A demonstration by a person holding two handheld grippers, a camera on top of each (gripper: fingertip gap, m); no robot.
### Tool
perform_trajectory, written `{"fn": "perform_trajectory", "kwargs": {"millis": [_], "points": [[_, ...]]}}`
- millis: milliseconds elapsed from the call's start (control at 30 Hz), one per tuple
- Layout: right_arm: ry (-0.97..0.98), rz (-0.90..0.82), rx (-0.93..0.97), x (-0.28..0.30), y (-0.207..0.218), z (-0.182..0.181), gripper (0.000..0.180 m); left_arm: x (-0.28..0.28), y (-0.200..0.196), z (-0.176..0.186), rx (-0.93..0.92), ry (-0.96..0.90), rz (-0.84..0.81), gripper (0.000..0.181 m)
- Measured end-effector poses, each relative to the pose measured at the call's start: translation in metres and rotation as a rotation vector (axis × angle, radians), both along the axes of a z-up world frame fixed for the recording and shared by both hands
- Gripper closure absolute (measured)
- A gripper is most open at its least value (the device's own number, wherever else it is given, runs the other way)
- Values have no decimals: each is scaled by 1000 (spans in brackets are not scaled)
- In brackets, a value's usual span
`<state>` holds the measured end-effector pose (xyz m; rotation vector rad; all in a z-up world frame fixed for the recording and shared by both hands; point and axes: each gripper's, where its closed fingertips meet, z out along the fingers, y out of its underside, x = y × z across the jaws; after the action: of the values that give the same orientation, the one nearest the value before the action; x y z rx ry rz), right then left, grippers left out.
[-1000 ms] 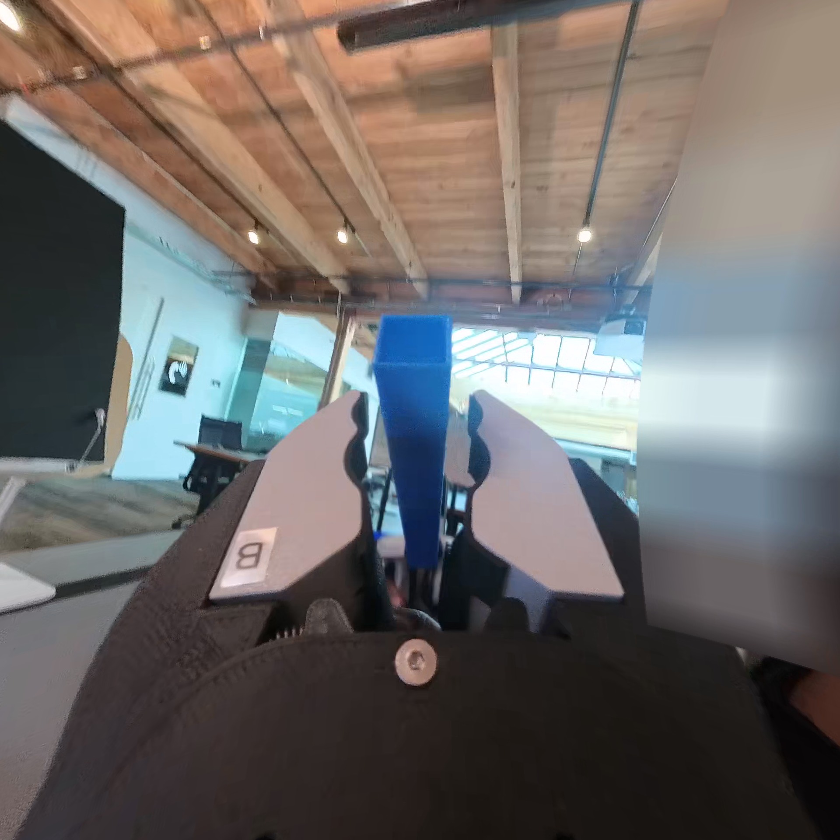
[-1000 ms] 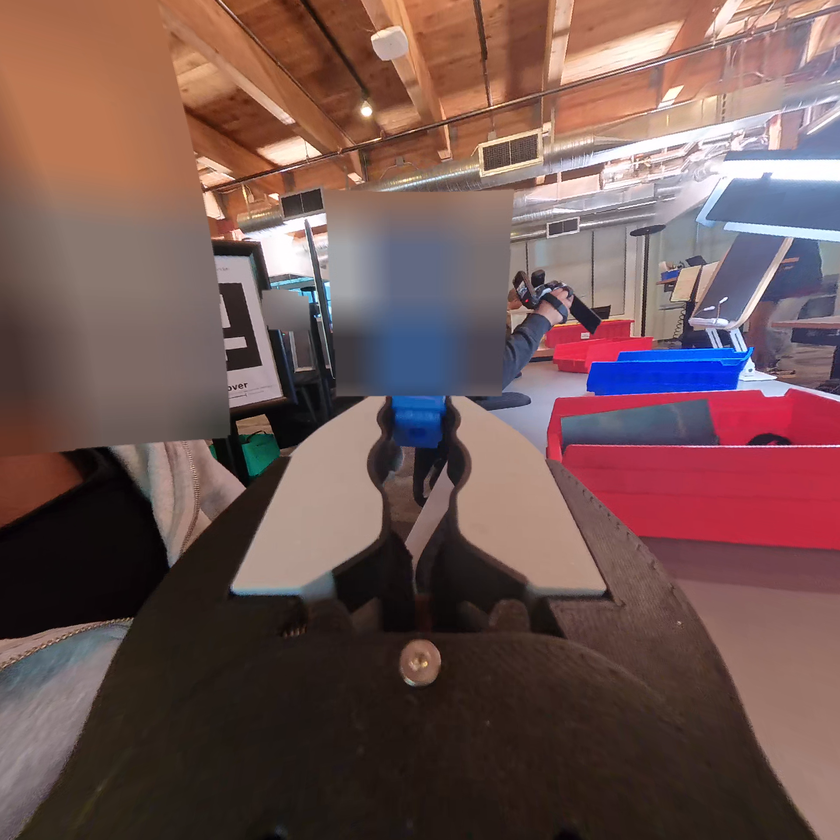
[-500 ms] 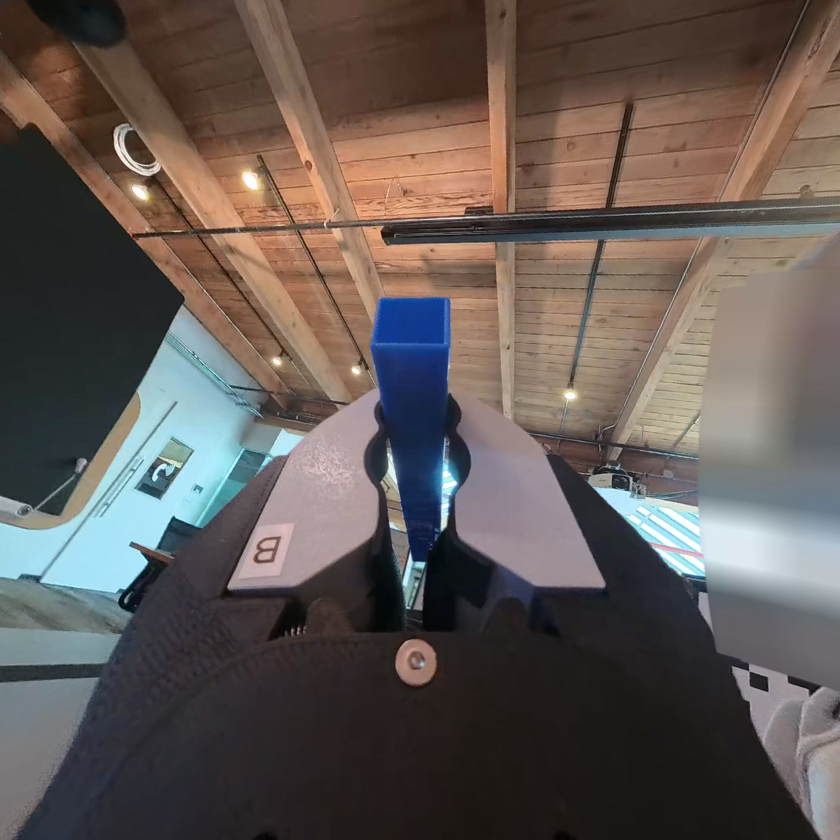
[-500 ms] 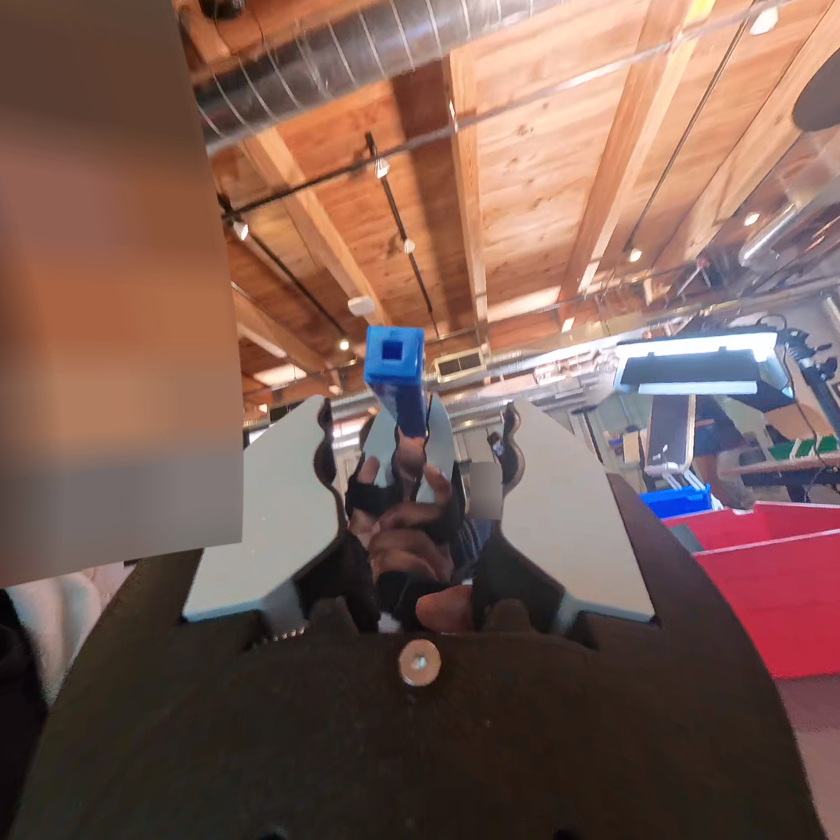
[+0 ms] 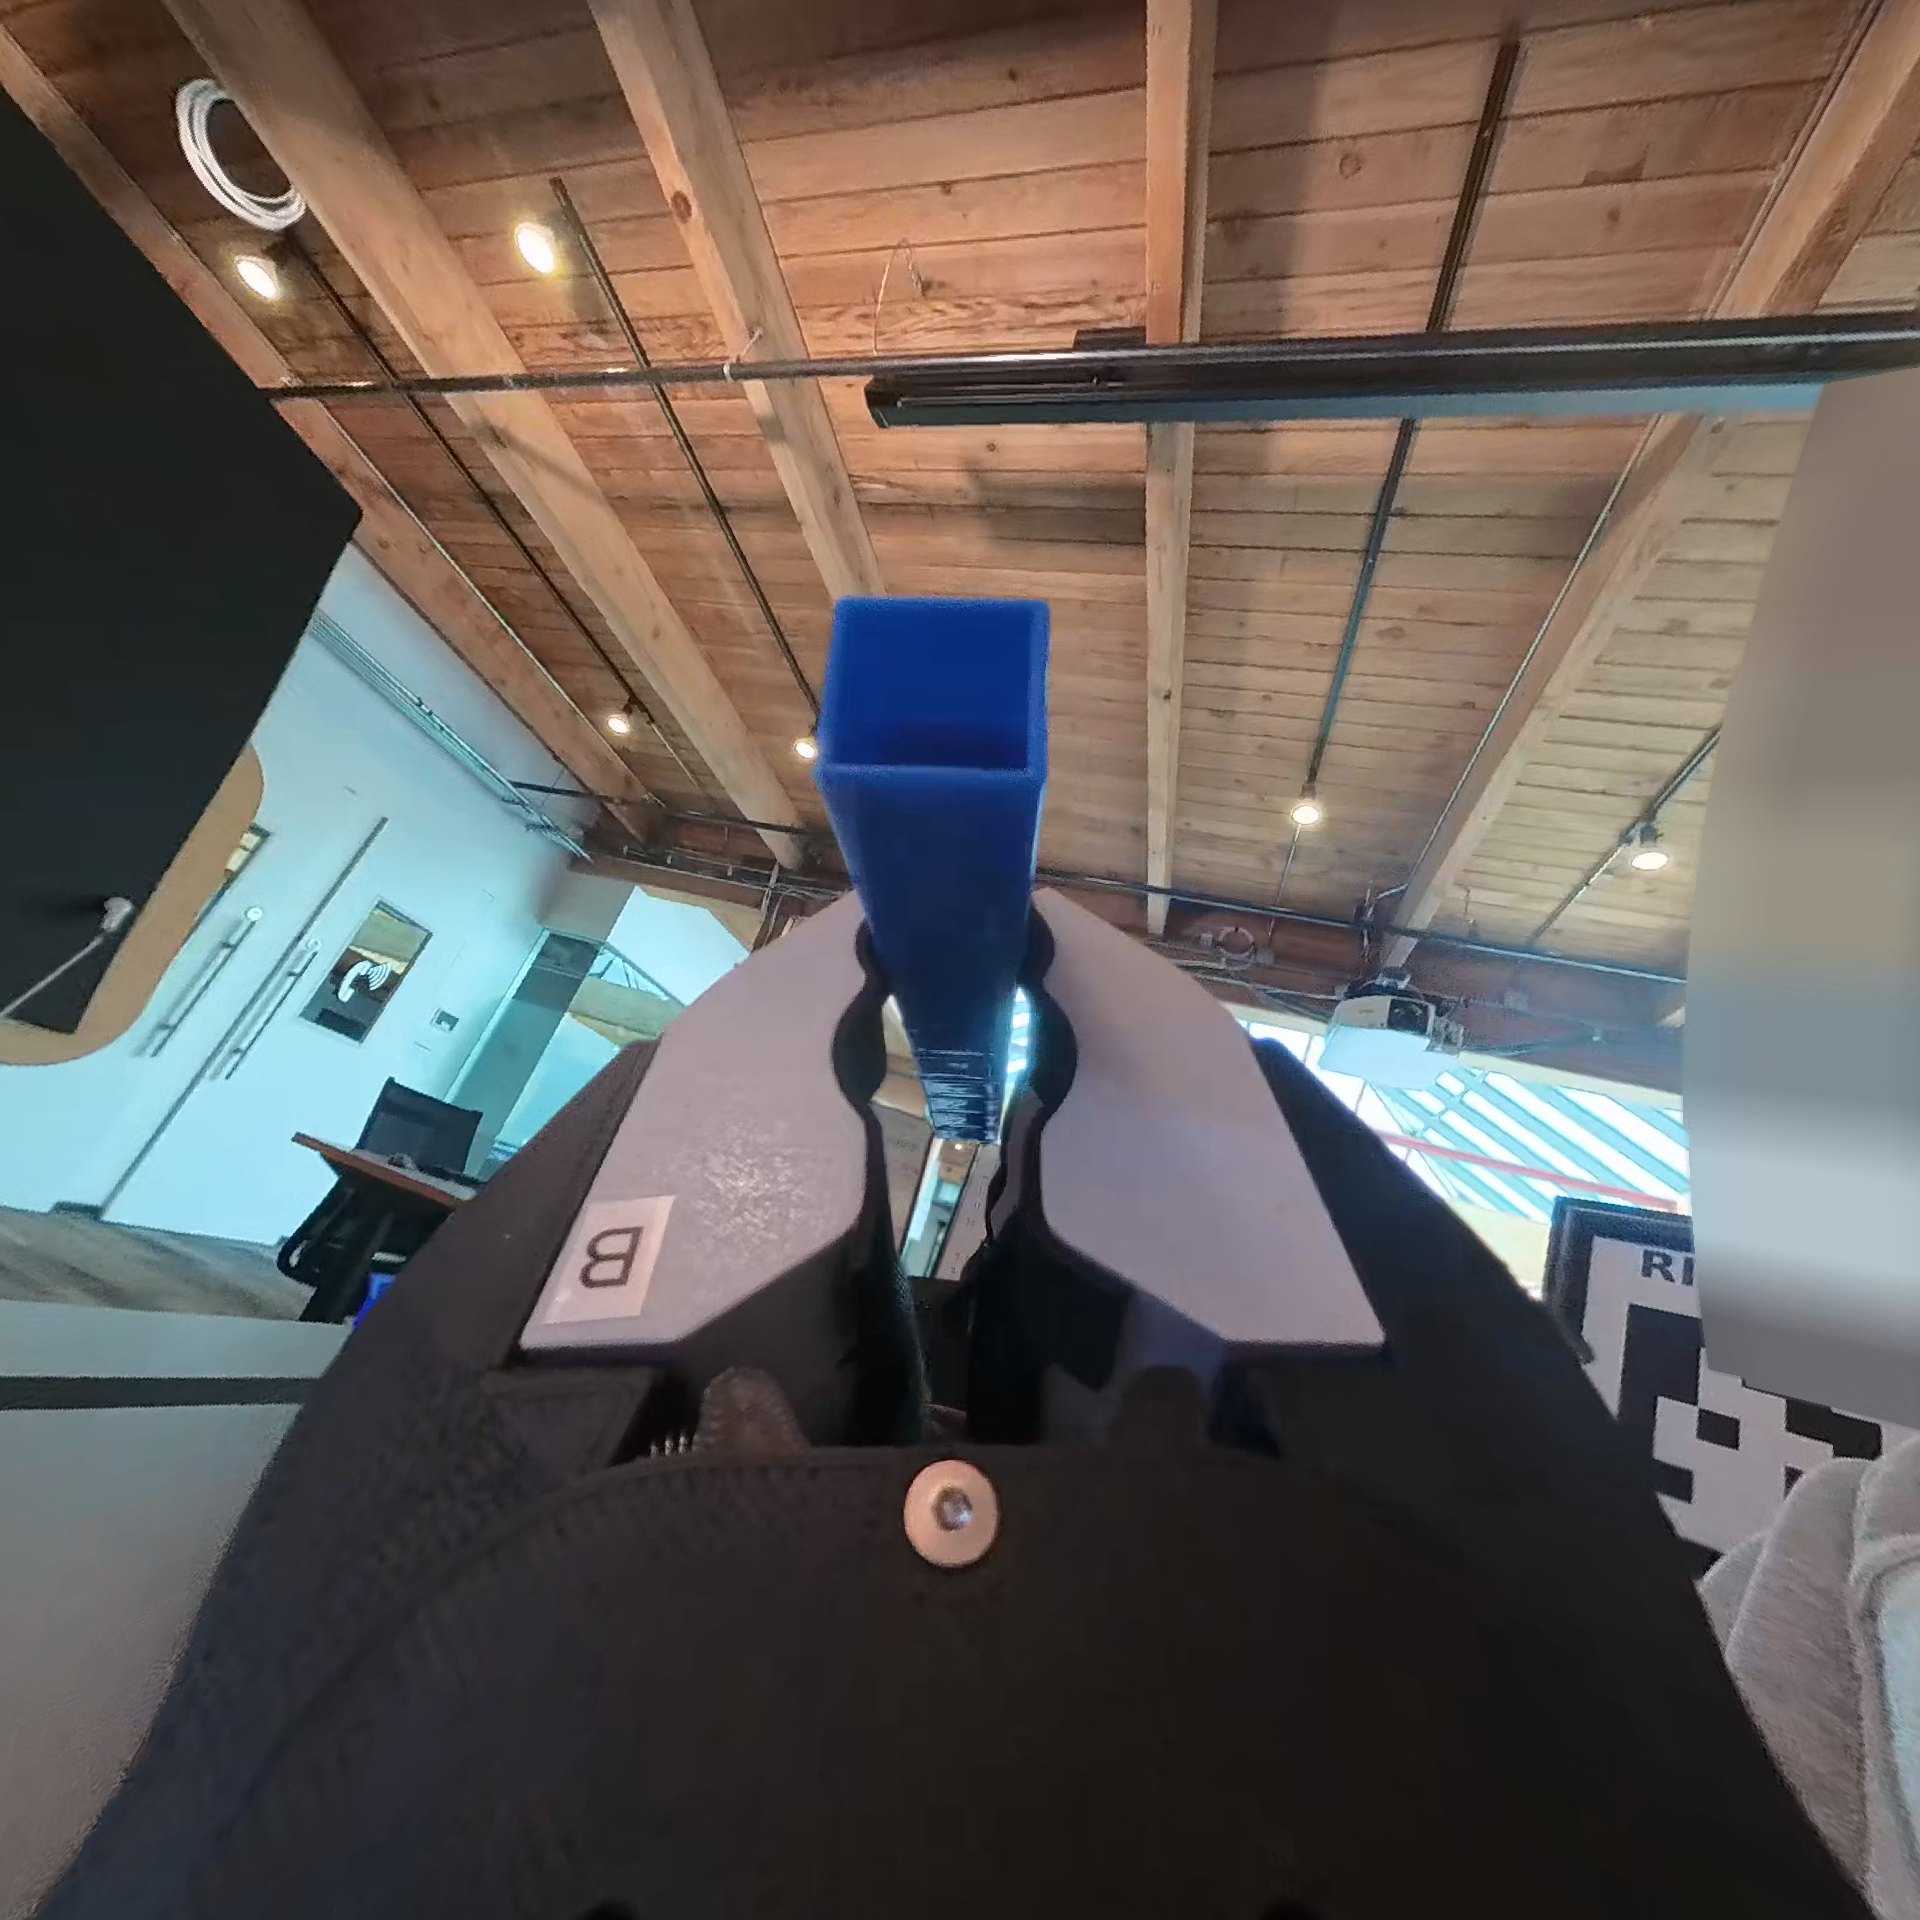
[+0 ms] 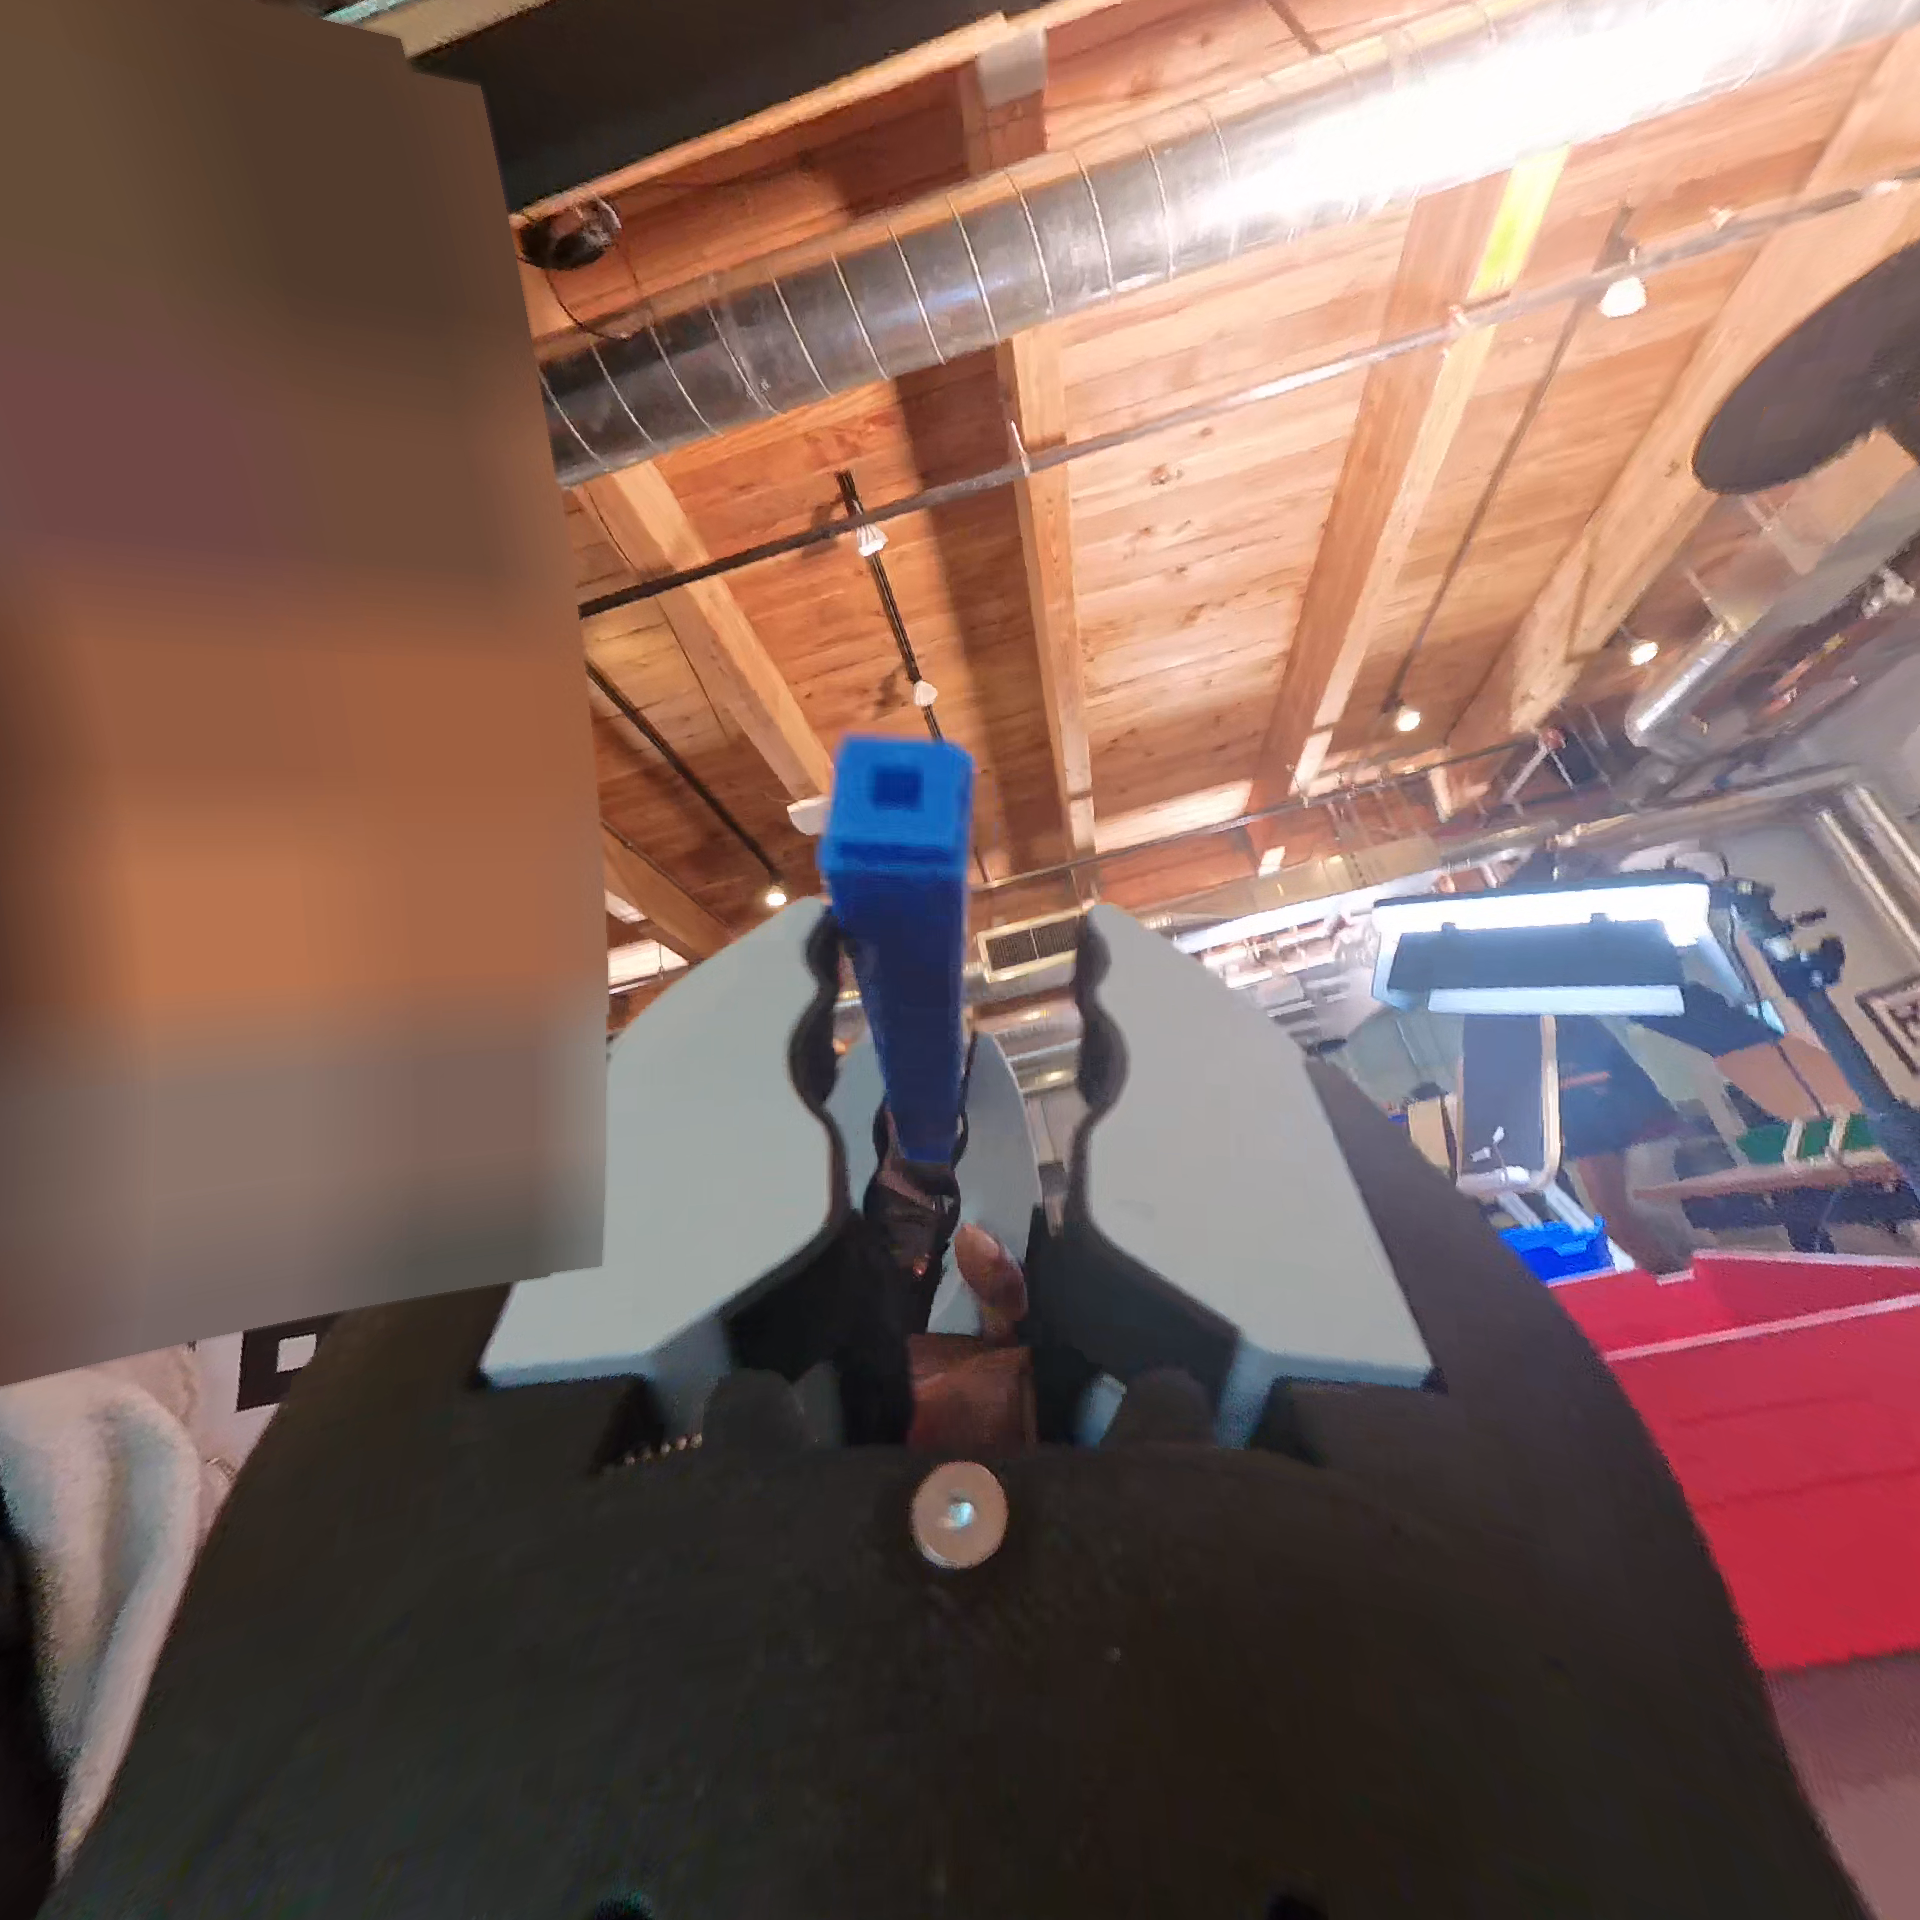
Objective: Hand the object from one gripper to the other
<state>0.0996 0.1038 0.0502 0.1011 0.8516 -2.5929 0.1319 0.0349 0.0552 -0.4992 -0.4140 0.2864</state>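
Observation:
The object is a blue square tube (image 5: 935, 831), hollow at its far end. My left gripper (image 5: 951, 914) is shut on it, and the tube sticks out forward toward the wooden ceiling. In the right wrist view the tube (image 6: 902, 935) stands between the spread fingers of my right gripper (image 6: 956, 920), close to the left finger. I cannot tell whether it touches that finger. The right gripper is open. Behind it the left gripper's grey fingers (image 6: 987, 1112) and a hand (image 6: 987, 1288) hold the tube's lower end.
A red bin (image 6: 1766, 1382) and a blue bin (image 6: 1553, 1247) lie at the lower right, with a light panel on a stand (image 6: 1538, 935) and a person (image 6: 1621, 1122) behind. A black panel (image 5: 135, 520), a black-and-white marker board (image 5: 1704, 1371) and a grey sleeve (image 5: 1860, 1662) flank the left gripper. There is about 8 cm between the tips of the two grippers.
A second ago the right gripper was shut on the tube and the left was open around it. The left has since shut on it, the right has opened, and both tilted up.

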Motion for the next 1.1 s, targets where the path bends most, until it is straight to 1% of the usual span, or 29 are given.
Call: {"fn": "perform_trajectory", "kwargs": {"millis": [33,67,100,133,200,233,267,300,333,367,400,500,533,567,600,633,700,733,767,833,867,900,967,1033,1100], "points": [[-8,9,24,2,-6,-3,130,-1,3,-1,14,1,4,158],[-9,26,44,5,-12,-5,127,-2,6,-3,23,-1,15,159],[-11,38,51,7,-15,-6,129,-2,11,-5,17,0,15,159],[-13,38,43,8,-16,-6,134,-4,18,-8,4,-9,5,158],[18,37,19,12,-12,-5,157,-7,26,-13,1,-24,1,159],[41,41,30,14,-12,-5,157,-6,26,-13,9,-11,6,156],[63,41,50,16,-12,-5,157,-5,27,-14,0,0,11,158],[82,36,60,16,-11,-5,157,-4,31,-16,-31,10,11,153],[93,31,62,17,-9,-4,157,-5,36,-19,-72,5,9,141],[99,34,63,17,-8,-3,157,-6,42,-23,-118,0,7,143],[104,44,68,18,-7,-2,157,-5,46,-27,-151,1,9,159],[106,44,97,18,-12,-5,157,-5,40,-28,-117,0,11,160],[111,24,107,18,-16,-6,154,-7,39,-28,-114,-8,16,160],[126,4,128,20,-22,-9,147,-9,41,-30,-127,-22,16,160],[148,-8,153,24,-27,-12,147,-9,44,-32,-144,-23,6,160],[160,-19,168,26,-31,-14,155,-7,47,-32,-154,-12,-3,160],[172,-15,188,27,-31,-15,157,-9,47,-34,-170,-32,10,158],[174,-17,203,25,-30,-15,157,-11,47,-36,-192,-46,25,155],[172,-29,198,21,-26,-13,157,-11,45,-37,-220,-45,53,134],[162,-15,196,15,-17,-8,157,-14,36,-44,-299,-75,108,76],[173,7,241,13,-16,-9,158,-13,34,-52,-379,-95,110,60],[201,25,313,13,-19,-13,157,-10,30,-62,-474,-126,104,53],[291,52,468,17,-25,-25,157,-3,15,-79,-657,-190,129,49],[369,106,594,26,-30,-39,157,4,-6,-86,-809,-209,234,52],[420,162,674,35,-33,-53,157,17,-12,-93,-967,-190,258,76]]}}
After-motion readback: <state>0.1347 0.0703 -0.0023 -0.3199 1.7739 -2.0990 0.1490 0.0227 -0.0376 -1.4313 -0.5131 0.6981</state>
